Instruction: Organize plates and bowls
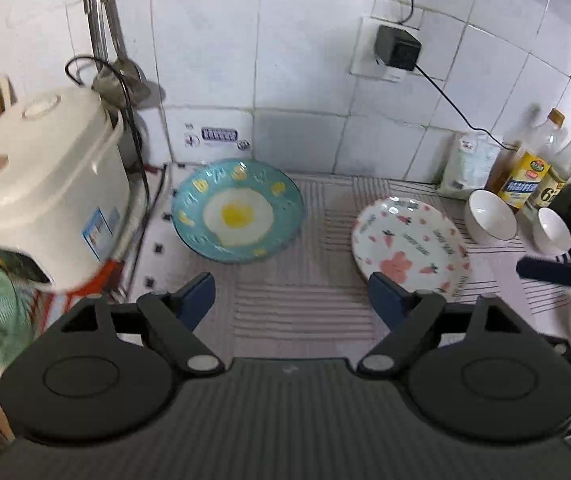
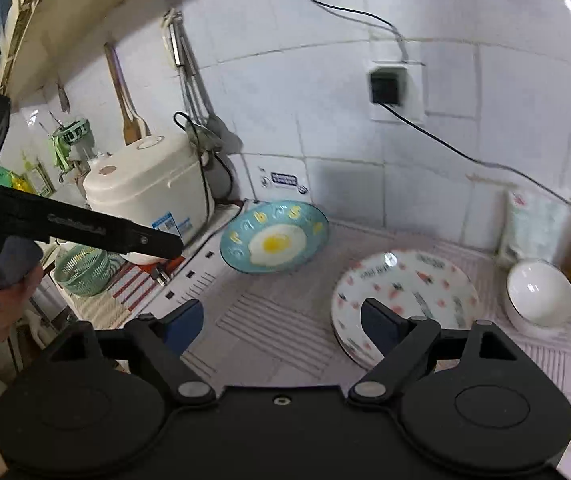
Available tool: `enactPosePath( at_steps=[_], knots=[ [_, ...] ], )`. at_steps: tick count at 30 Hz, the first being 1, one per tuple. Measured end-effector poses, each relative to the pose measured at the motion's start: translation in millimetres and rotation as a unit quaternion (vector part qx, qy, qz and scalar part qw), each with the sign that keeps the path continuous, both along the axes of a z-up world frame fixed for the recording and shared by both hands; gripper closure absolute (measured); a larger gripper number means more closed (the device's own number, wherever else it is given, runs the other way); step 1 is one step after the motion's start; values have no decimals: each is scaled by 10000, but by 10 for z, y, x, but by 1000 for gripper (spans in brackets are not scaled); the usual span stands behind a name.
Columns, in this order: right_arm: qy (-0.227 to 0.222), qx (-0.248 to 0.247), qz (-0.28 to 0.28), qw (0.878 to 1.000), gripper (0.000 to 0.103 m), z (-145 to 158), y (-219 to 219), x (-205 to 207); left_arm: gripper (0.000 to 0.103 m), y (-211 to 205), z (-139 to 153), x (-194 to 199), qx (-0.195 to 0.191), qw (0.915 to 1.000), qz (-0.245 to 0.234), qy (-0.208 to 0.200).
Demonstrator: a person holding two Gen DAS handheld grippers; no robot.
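Both the left claw (image 1: pixel 291 300) and the right claw (image 2: pixel 281 328) are held wide open and empty above the striped surface (image 1: pixel 301 312). The shallow white plate with pink flowers (image 1: pixel 409 244), seemingly stacked, is probably best gripped at its near rim. The teal fried-egg plate (image 1: pixel 239 210) lies well apart, near the wall.

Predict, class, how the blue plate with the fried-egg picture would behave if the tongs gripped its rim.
The blue plate looks glazed, so probably stiff, slippery and breakable if dropped. It leans against the tiled wall, so a push might slide or tip it. Gripped at one edge, it would likely droop.
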State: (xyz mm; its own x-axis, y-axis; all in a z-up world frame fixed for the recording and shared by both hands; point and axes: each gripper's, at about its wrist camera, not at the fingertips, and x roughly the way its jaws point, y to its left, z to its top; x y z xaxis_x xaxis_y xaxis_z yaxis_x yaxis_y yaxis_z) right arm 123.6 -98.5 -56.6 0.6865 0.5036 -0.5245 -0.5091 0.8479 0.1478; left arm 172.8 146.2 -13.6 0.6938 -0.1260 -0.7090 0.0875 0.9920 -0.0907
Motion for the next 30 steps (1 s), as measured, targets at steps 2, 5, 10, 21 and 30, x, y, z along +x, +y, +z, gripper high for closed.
enactPosePath(
  at_steps=[2, 5, 10, 21, 30],
  knots=[
    [-220, -29, 90, 9997, 14, 45, 179, 64, 20, 158, -1, 95, 43, 9999, -61, -120],
    [-580, -51, 39, 9983, 10, 13, 416, 223, 19, 419, -77, 304, -48, 9998, -129, -163],
    [-357, 110, -281, 9989, 9, -276, 761, 703, 19, 757, -327, 746, -24, 9997, -251, -48],
    [424, 160, -1074, 9932, 14, -1221, 1362, 1571, 21, 1115, -1153, 1564, -317, 9985, -115, 428],
    [583, 918, -2083, 9720, 35, -1771, 1386, 1899, 27, 1109, -1712, 1971, -279, 9972, 339, 602]
  ],
)
